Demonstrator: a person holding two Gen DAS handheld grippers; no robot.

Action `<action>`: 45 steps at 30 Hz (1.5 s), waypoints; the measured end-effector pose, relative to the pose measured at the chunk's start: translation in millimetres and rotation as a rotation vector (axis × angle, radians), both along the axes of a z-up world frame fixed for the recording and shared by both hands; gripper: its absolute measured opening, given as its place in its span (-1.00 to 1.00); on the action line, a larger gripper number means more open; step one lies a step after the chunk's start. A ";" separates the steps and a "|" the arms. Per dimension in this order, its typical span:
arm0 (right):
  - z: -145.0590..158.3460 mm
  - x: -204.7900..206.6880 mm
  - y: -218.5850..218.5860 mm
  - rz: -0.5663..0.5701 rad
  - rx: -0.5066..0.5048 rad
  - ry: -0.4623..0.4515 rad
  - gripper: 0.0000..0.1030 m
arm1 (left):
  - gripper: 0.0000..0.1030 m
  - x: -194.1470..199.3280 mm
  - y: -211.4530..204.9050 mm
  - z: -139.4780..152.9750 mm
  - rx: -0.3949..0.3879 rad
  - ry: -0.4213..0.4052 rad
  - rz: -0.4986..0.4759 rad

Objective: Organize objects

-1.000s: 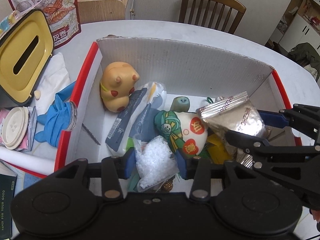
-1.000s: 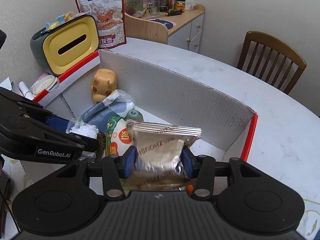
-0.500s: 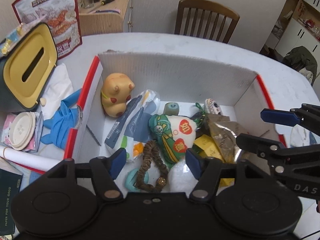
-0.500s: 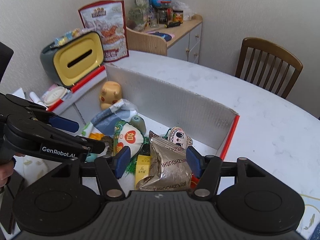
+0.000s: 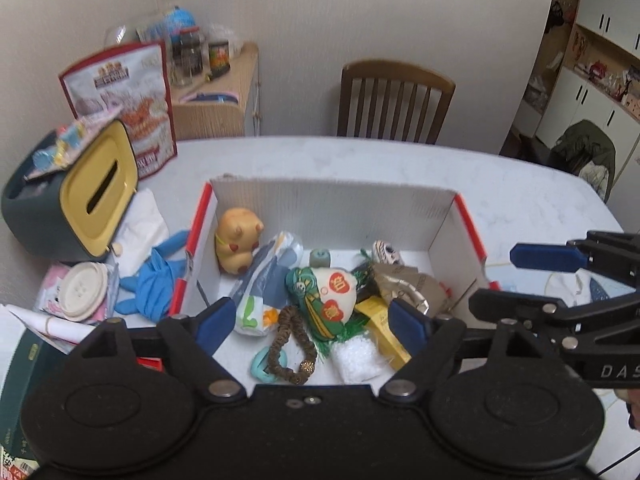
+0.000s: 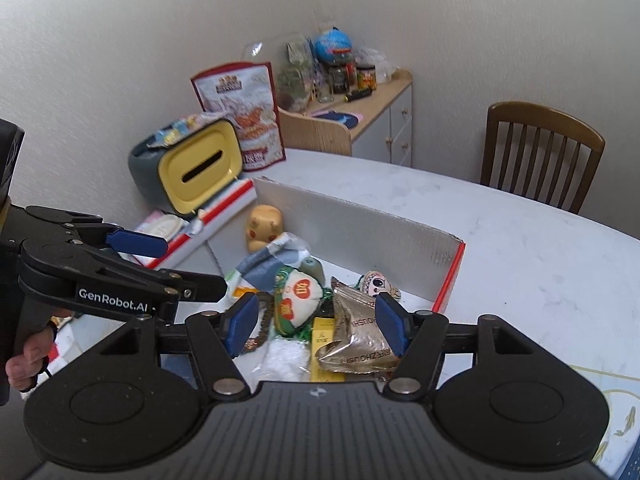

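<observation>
The left gripper (image 5: 310,320) hangs above the cardboard box (image 5: 332,208) with its jaws spreading and nothing pinched between them; the right gripper (image 6: 316,322) hangs over the same box, jaws also opening, pads clear of everything. In the box, toward its near edge, lies the clear bag of white beads (image 5: 358,358); toward its right wall the crumpled foil packet (image 6: 360,344) rests loose; at the box's middle sits the green and white pouch (image 5: 326,296), with a brown beaded bracelet (image 5: 290,344) beside it; the yellow plush toy (image 5: 238,240) sits in the box's far left corner. Left of the box stands a yellow-lidded tissue holder (image 5: 96,192).
</observation>
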State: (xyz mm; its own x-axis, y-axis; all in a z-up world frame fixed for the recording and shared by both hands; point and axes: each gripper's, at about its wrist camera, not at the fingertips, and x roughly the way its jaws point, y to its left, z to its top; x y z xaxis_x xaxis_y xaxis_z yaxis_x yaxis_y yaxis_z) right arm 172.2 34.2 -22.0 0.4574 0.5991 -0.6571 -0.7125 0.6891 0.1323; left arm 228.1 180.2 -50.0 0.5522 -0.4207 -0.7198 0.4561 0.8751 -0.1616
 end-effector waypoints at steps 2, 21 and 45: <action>4.2 -5.0 -5.7 -0.003 0.017 -0.004 0.28 | 0.66 -7.4 2.0 6.3 -0.003 -0.029 0.008; 18.9 -42.1 -40.7 -0.017 0.117 -0.062 0.72 | 0.99 -48.4 10.8 24.5 -0.059 -0.138 0.028; 18.8 -78.2 -73.3 -0.067 0.151 -0.090 0.96 | 0.99 -95.4 12.1 21.7 -0.044 -0.135 0.039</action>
State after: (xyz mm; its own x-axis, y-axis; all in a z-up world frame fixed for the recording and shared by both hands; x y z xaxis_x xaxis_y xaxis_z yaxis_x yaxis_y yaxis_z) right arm 94.0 -39.1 -3.2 0.5524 0.6541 -0.5167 -0.6796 0.7124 0.1753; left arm 132.8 192.3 -28.3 0.6592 -0.4268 -0.6191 0.4424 0.8859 -0.1397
